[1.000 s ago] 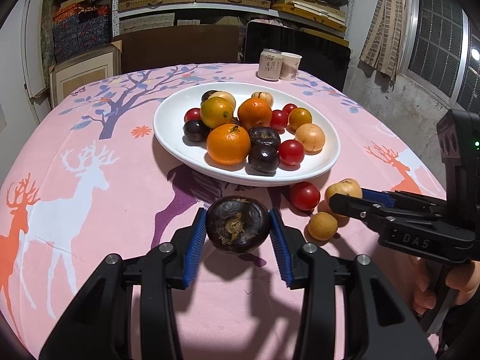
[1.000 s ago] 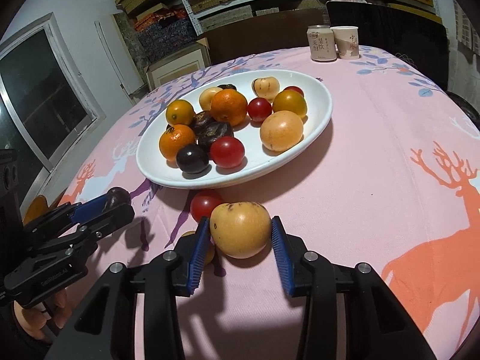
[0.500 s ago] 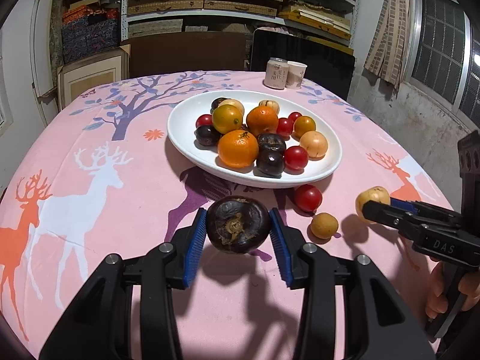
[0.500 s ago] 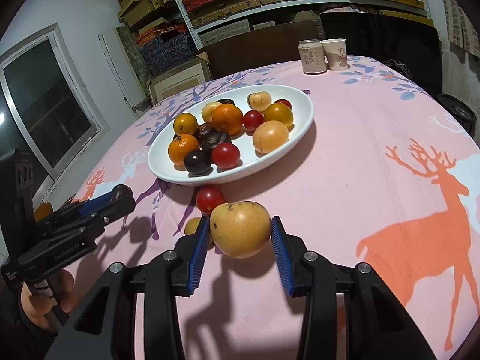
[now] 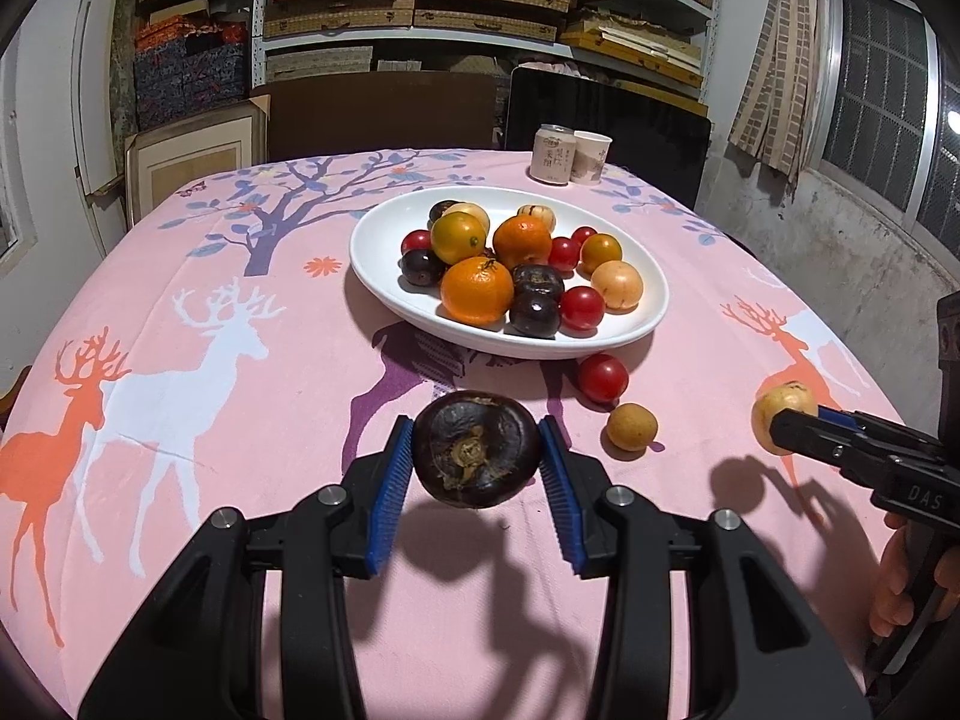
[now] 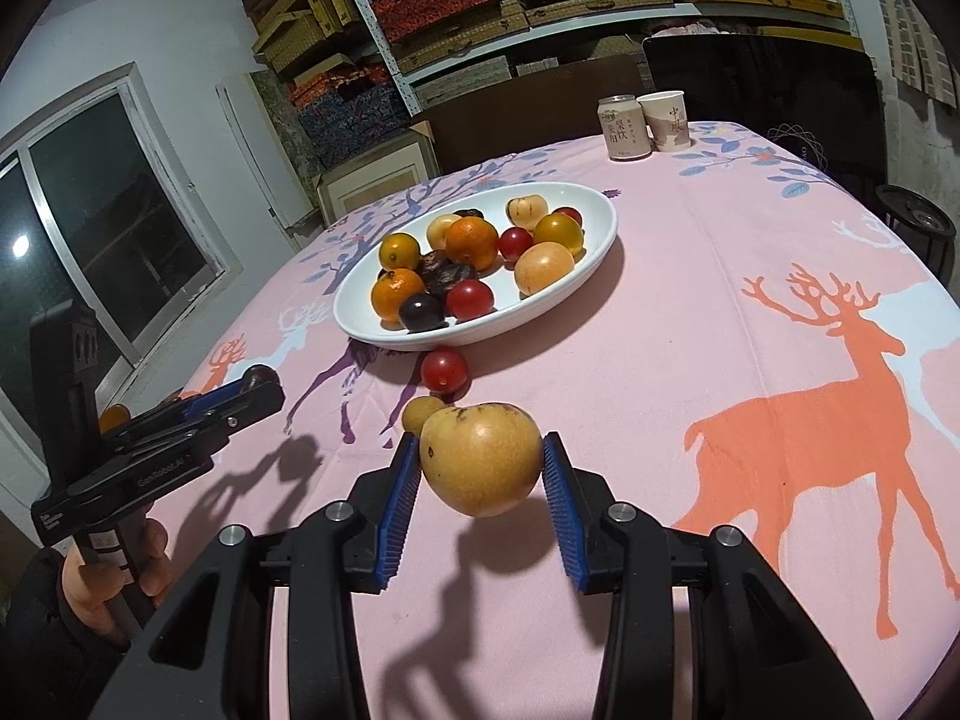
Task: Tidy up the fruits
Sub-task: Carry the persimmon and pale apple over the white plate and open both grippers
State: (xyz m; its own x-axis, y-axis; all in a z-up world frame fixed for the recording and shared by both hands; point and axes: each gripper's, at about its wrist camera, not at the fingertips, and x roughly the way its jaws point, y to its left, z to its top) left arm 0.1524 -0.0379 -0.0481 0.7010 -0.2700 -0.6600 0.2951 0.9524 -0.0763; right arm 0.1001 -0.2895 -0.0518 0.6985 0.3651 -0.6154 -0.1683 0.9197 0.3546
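- While both fruits are held above the pink tablecloth (image 5: pixel 180 450), the left gripper (image 5: pixel 477 459) is seen closed on a dark round fruit (image 5: pixel 476 449), its blue pads pressed against the fruit's sides.
- The dark fruit's dried calyx is turned toward the camera; it is slightly flattened, with its wider axis running pad to pad.
- The right gripper (image 6: pixel 480 468) is closed on a yellow-brown pear (image 6: pixel 480 459), lifted clear of the cloth, as its shadow below suggests.
- The pear's long axis is tilted, with the broad end down and toward the camera.
- Just beyond, a small tan fruit (image 5: pixel 630 426) and a red tomato (image 5: pixel 602 378) are left lying on the cloth, near the plate's front rim.
- Farther off, the white oval plate (image 5: pixel 372 264) is filled with oranges, tomatoes and dark fruits.
- For a good placement, each fruit is best carried over the rim, lowered into a free gap, and released only once it is resting, so that nothing is knocked or rolls out.
- At the far edge, a can (image 5: pixel 553 154) and a paper cup (image 5: pixel 591 156) are set side by side.
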